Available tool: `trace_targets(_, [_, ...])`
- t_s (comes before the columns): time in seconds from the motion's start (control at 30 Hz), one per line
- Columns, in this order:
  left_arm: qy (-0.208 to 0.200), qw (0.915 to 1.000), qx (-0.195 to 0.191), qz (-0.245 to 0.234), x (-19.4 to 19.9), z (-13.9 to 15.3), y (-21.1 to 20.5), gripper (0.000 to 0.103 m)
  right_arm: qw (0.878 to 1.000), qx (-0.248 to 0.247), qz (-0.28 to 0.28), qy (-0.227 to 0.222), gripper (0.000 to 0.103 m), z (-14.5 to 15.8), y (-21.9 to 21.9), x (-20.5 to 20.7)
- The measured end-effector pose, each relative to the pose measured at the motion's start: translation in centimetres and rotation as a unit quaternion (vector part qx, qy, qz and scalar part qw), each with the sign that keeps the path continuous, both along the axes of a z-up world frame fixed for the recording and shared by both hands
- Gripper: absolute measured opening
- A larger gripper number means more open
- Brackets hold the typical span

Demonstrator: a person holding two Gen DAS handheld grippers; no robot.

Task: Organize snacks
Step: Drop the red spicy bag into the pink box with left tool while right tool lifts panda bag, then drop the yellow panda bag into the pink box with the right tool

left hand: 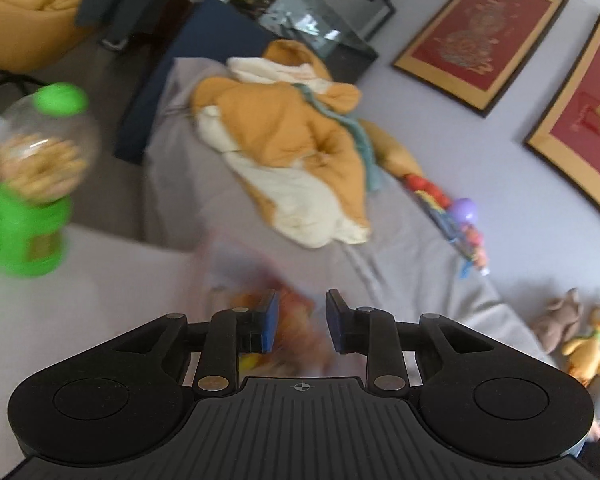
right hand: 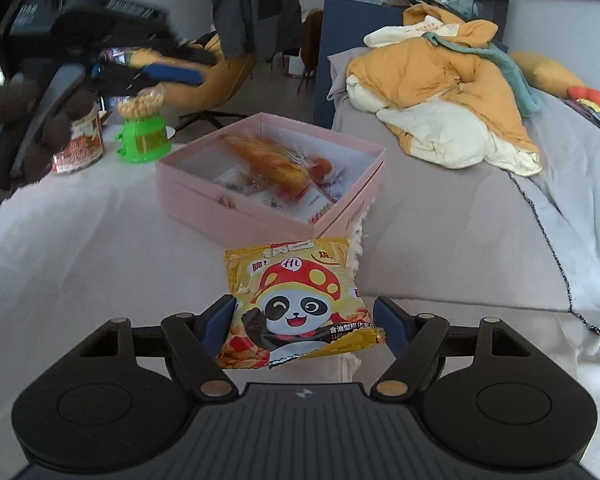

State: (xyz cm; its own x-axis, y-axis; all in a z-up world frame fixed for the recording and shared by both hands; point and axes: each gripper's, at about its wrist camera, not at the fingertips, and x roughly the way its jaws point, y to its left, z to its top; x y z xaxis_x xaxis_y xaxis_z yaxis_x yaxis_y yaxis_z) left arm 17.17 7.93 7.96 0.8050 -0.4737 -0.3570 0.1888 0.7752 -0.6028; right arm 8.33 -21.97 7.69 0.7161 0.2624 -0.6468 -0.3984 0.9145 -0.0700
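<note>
Your right gripper hangs over a white-covered table, its blue pads set around a yellow snack packet printed with a cartoon panda; the left pad touches the packet's edge, while the right pad stands just clear. Beyond it sits an open pink box already holding wrapped snacks. Left of the box stand a green candy dispenser and a jar.

Your left gripper shows its pads slightly apart, with a blurred orange shape below them, possibly a wrapped snack; nothing appears clamped. A bed with an orange quilt lies ahead.
</note>
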Motion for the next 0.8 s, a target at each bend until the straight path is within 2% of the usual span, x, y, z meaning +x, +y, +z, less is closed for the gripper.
trace_targets(0.1, [0.003,0.9995,0.032,0.005,-2.2,-1.2,1.0,0.03,1.0,0.021,-0.003,0.002,0.075,0.8,0.1,0.7])
trace_targets(0.17, [0.005,0.9992,0.04,0.003,-3.0,-1.7,1.3,0.03,0.999,0.035,-0.008,-0.022,0.074,2.5,0.7,1.8])
trace_targets(0.2, [0.007,0.999,0.043,0.001,-3.5,-1.9,1.3,0.03,0.998,0.043,-0.013,-0.04,0.059,3.6,1.3,2.5])
trace_targets(0.23, [0.012,0.9987,0.049,0.002,-4.0,-2.2,1.3,0.03,0.997,0.052,-0.018,-0.056,0.052,4.8,2.0,3.6])
trace_targets(0.27, [0.016,0.9984,0.054,0.004,-4.5,-2.4,1.3,0.03,0.995,0.063,-0.025,-0.073,0.053,5.8,2.8,4.8])
trace_targets(0.3, [0.019,0.9981,0.058,0.007,-4.9,-2.6,1.4,0.03,0.992,0.072,-0.032,-0.097,0.064,6.5,3.6,5.9])
trace_targets(0.33, [0.023,0.9979,0.06,0.009,-5.5,-2.9,1.7,0.03,0.99,0.066,-0.04,-0.12,0.084,6.9,4.7,7.1])
trace_targets(0.37, [0.029,0.9976,0.062,0.01,-6.1,-3.2,2.0,0.03,0.99,0.048,-0.044,-0.128,0.087,6.8,5.8,8.3])
trace_targets(0.47, [0.047,0.9955,0.082,0.006,-7.5,-3.7,2.7,0.03,0.996,0.026,-0.033,-0.083,0.086,5.7,7.2,10.1])
trace_targets(0.63, [0.053,0.9913,0.12,0.007,-8.6,-3.4,1.4,0.03,0.999,0.037,0.014,0.007,0.086,3.7,5.6,7.4])
trace_targets(0.7, [0.057,0.9902,0.128,-0.002,-8.6,-3.3,0.3,0.03,0.999,0.014,-0.001,0.028,0.086,2.4,4.8,6.5])
trace_targets(0.8, [0.065,0.9865,0.15,-0.017,-8.8,-3.4,-1.6,0.03,0.998,-0.033,-0.041,0.029,0.087,0.6,3.5,5.4])
